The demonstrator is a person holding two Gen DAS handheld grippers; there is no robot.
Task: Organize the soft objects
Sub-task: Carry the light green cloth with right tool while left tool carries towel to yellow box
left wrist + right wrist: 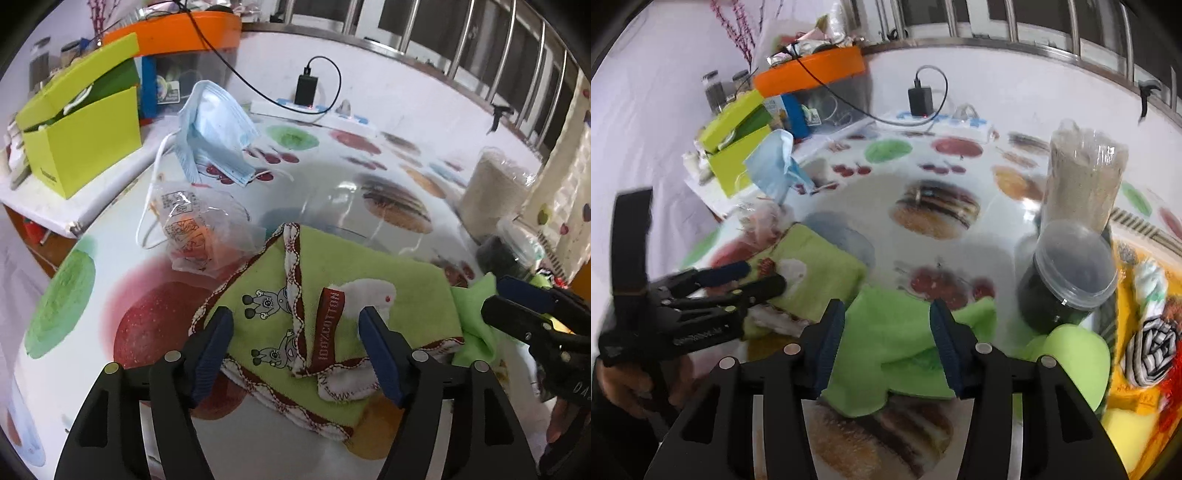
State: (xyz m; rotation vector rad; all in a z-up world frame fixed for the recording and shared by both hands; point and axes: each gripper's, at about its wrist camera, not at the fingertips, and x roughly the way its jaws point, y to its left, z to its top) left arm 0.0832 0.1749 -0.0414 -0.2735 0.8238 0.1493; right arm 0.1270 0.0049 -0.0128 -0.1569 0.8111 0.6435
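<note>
A folded green towel (pixel 369 266) with red-and-white stitched trim, cartoon prints and a "100% cotton" tag lies on the fruit-print table. My left gripper (pixel 295 332) hovers over its near part, open, with the pads apart from the cloth. In the right wrist view the same towel (pixel 820 258) and left gripper (pixel 766 275) appear at left. A plain lime-green cloth (pixel 886 332) lies crumpled just right of the towel. My right gripper (pixel 888 314) straddles it, open, fingers either side without pressing. From the left wrist view that cloth (pixel 472 306) and the right gripper (pixel 493 295) sit at the right edge.
A blue face mask (pixel 218 133) and a crinkled plastic bag (pixel 199 225) lie beyond the towel, beside a yellow-green box (pixel 81 147). A grain-filled jar (pixel 1082 177) and a lidded dark jar (pixel 1067 273) stand right of the cloth. A striped rolled cloth (pixel 1152 347) lies far right.
</note>
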